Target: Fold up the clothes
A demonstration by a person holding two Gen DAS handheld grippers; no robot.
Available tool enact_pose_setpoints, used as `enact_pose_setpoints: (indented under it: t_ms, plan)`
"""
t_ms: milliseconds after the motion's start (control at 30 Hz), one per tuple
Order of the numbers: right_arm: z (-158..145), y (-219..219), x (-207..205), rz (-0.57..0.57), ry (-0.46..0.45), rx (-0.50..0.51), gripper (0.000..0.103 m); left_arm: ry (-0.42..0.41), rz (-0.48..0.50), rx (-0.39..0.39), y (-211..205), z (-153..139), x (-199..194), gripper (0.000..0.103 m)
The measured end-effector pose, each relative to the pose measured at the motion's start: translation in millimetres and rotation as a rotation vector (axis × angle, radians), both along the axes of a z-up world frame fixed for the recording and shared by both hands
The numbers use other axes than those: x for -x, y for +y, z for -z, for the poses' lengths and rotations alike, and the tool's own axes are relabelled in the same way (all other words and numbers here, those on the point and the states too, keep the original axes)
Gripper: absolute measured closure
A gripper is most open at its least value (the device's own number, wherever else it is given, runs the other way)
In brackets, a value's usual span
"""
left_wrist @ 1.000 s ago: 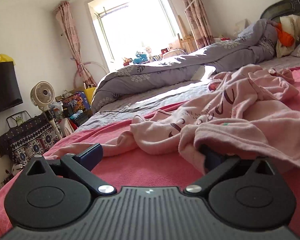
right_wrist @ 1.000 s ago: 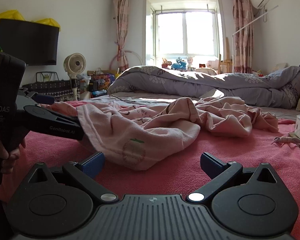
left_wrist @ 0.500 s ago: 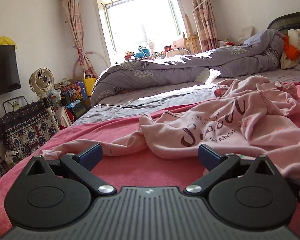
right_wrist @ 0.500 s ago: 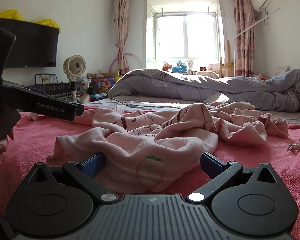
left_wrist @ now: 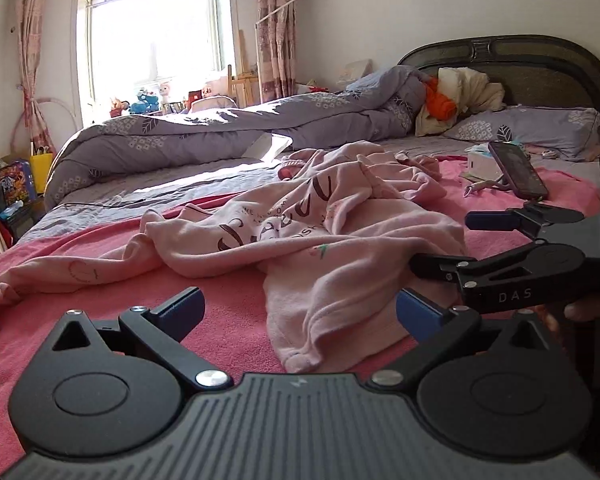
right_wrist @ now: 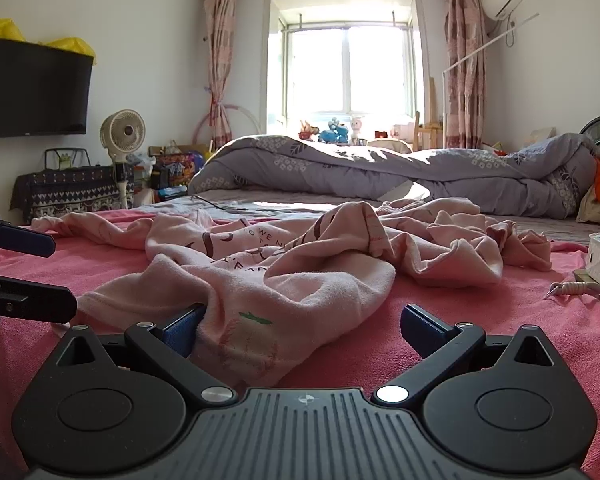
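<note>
— What's on the bed?
— A crumpled pink top on the pink blanket. The left gripper, jaws apart, faces its near hem.
— And the right gripper?
— Also spread wide, straddling the hem, probably to pinch and flatten it.

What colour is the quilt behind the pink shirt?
Grey-purple quilt with white flower and leaf print; right wrist view shows it best.
</note>
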State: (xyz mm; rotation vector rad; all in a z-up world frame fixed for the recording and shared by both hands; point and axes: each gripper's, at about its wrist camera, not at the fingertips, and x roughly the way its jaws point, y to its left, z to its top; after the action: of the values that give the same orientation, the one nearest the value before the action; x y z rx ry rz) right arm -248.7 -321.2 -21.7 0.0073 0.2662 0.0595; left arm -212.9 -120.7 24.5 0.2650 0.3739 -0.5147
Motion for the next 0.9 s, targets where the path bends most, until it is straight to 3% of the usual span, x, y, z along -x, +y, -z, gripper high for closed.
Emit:
enact_pose_setpoints:
  t_ms: [133, 267, 333, 467, 533, 600, 667, 767, 900]
  plan:
    - [-0.9, 0.1, 0.6, 0.003, 0.002, -0.005, 0.0, -0.068, -0.122, -0.242, -25.8, 18.9, -15.3, 0.0]
    - [-1.8, -0.3, 4.9, 0.012, -0.008, 0.007, 0.0, -0.179, -0.115, -0.333, -36.2, 29.6, -7.2, 0.0]
    - [-2.9, -3.5, 4.6, 0.026, -0.013, 0.0, 0.0, -0.239, -0.198, -0.387, -43.2, 33.4, -10.9, 0.0]
    - [-3.3, -7.5, 3.2, 0.047, -0.013, -0.02, 0.0, -0.295, -0.384, -0.416, -50.2, 32.1, -33.6, 0.0]
    - [-2.3, -6.5, 5.2, 0.038, -0.012, -0.037, 0.0, -0.278, -0.419, -0.308, -43.5, 23.0, -40.7, 0.003]
    - [-0.4, -2.8, 8.2, 0.022, -0.014, -0.065, 0.0, -0.246, -0.437, -0.155, -30.0, 9.8, -44.0, 0.041]
    - [1.9, 4.0, 10.2, -0.008, -0.013, -0.086, 0.0, -0.182, -0.451, -0.019, -14.4, -5.6, -47.6, 0.058]
    - [2.4, 19.0, 9.9, -0.035, -0.034, -0.06, 0.0, -0.175, -0.474, 0.092, 5.8, -26.5, -43.7, 0.062]
    - [-6.9, 31.0, -0.1, -0.024, -0.099, -0.086, 0.0, -0.289, -0.497, 0.166, 23.9, -63.3, -17.5, 0.072]
